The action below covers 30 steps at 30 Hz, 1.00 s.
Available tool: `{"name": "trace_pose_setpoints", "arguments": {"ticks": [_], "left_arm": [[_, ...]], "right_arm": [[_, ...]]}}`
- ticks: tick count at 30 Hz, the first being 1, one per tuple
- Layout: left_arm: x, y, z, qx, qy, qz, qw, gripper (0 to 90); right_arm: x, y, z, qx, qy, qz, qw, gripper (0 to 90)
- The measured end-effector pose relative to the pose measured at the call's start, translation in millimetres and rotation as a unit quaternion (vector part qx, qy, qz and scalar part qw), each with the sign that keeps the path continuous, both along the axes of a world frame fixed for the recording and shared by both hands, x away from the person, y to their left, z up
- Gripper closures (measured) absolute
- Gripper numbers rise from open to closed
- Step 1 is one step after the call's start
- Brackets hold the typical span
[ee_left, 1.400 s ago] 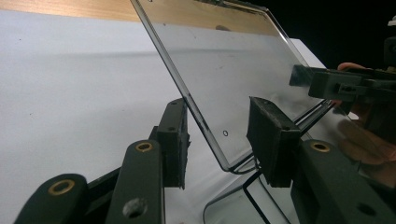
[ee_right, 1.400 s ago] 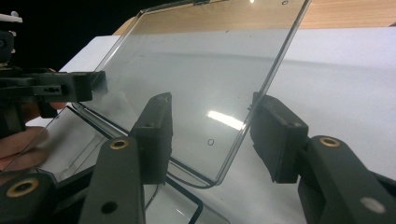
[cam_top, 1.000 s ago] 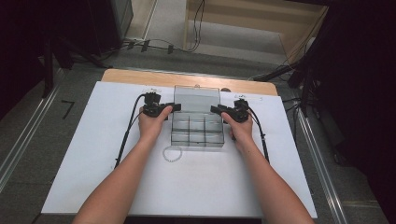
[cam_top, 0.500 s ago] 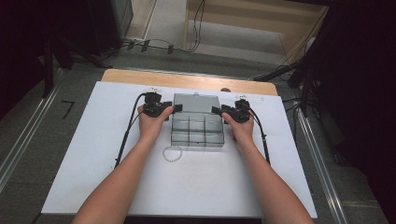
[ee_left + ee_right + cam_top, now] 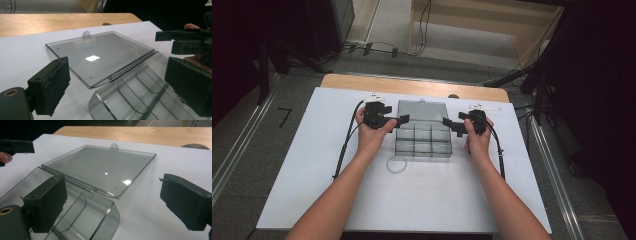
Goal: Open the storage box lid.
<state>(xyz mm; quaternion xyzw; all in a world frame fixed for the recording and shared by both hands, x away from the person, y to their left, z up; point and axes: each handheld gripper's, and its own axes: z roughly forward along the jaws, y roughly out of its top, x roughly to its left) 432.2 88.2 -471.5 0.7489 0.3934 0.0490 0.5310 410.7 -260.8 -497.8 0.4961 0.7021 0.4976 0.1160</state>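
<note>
- I am holding my left gripper point(image 5: 403, 119) and right gripper point(image 5: 448, 123) with jaws apart, just opening, gripping nothing.
- The clear box point(image 5: 423, 141) is lying between them, lid point(image 5: 422, 111) flat beyond my fingertips, long axis crossways; both hands equally near.
- A white mat point(image 5: 312, 165) is covering the wooden table point(image 5: 362, 82); the room is dark.
</note>
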Motion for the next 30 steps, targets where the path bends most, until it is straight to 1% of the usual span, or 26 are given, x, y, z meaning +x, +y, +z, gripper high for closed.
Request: {"name": "trace_pose_setpoints", "arguments": {"ticks": [3,4,6,9,13,16,20,23,25,26,30], "left_arm": [[-8.0,0.9,4.4,-0.002,-0.005,-0.014,0.9999,1.4],[-11.2,1.5,6.0,-0.003,-0.008,-0.017,0.9998,1.4],[-18.1,2.2,9.3,-0.009,-0.012,-0.025,0.9996,0.3],[-26.8,2.9,12.7,-0.01,-0.018,-0.03,0.9994,0.0],[-38.0,4.5,16.1,-0.005,-0.024,-0.037,0.999,0.0],[-46.4,5.6,18.4,-0.006,-0.026,-0.039,0.9989,0.0],[-55.6,6.0,20.9,-0.006,-0.028,-0.043,0.9987,0.0],[-64.0,6.3,22.5,-0.002,-0.032,-0.049,0.9983,0.0],[-68.1,6.6,22.5,-0.002,-0.034,-0.052,0.998,0.0],[-70.2,7.1,22.3,0.002,-0.036,-0.053,0.9979,0.0],[-77.9,8.6,19.9,0.006,-0.033,-0.054,0.998,0.0]], "right_arm": [[-9.8,-1.1,3.8,-0.018,-0.009,0.003,0.9998,5.7],[-12.2,-1.4,4.5,-0.02,-0.014,0.004,0.9997,5.6],[-19.1,-2.7,6.6,-0.02,-0.023,0.011,0.9995,0.7],[-30.1,-5.0,9.7,-0.018,-0.034,0.014,0.9992,0.7],[-44.5,-7.9,13.4,-0.024,-0.048,0.017,0.9984,0.3],[-56.2,-9.6,16.8,-0.026,-0.054,0.021,0.998,0.0],[-67.2,-12.2,20.6,-0.03,-0.062,0.027,0.9972,0.0],[-77.5,-14.4,22.8,-0.025,-0.066,0.027,0.9971,0.0],[-82.7,-15.2,23.3,-0.029,-0.071,0.027,0.9966,0.0],[-86.0,-15.5,23.4,-0.031,-0.073,0.026,0.9965,0.0],[-98.2,-17.9,23.6,-0.035,-0.08,0.027,0.9958,0.0]]}}
